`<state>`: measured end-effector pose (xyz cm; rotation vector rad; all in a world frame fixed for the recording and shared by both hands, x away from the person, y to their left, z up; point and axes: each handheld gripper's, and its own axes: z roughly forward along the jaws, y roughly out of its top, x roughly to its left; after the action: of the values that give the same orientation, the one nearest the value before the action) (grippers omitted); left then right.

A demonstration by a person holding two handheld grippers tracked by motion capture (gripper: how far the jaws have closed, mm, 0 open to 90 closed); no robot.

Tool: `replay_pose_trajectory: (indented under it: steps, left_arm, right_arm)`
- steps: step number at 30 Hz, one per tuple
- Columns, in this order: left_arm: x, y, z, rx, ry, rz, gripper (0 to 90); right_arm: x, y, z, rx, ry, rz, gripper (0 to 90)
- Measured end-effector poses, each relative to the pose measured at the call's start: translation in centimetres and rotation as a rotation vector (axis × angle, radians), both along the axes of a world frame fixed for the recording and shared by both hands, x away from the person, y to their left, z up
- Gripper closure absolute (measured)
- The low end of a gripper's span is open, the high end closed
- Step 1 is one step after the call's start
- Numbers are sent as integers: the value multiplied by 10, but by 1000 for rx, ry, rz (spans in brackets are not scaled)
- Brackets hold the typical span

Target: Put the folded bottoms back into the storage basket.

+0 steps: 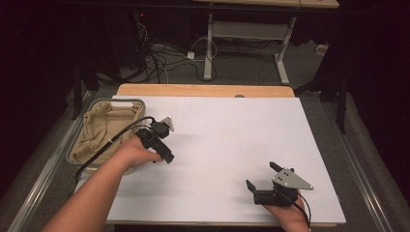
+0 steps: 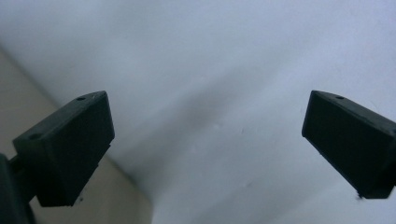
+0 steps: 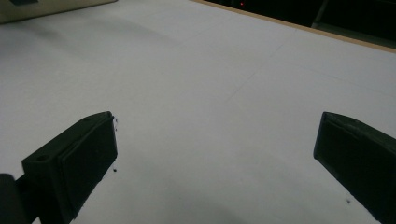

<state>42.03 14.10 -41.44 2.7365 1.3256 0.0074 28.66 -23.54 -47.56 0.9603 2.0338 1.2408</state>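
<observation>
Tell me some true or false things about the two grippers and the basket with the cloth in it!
1. The left gripper is open. True: its jaws stand wide apart with nothing between them.
2. The right gripper is holding the cloth. False: it is open and holds nothing, low over the white sheet.
3. The beige cloth lies in the basket. True.
4. The basket stands at the table's right edge. False: it stands at the left edge, beside the left gripper.
5. A red ball lies on the white sheet. False: no ball lies there.
</observation>
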Motion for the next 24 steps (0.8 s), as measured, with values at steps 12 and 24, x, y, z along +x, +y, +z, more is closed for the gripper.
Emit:
replay_pose_trajectory:
  steps: [12, 24]
  left_arm:
    - [-17, -8, -37, -130, -134, -9, 17]
    - [-50, 15, -61, -470, -437, -11, 17]
  right_arm:
    - [-3, 0, 1, 11, -7, 7, 5]
    - [-4, 3, 1, 25, -24, 5, 5]
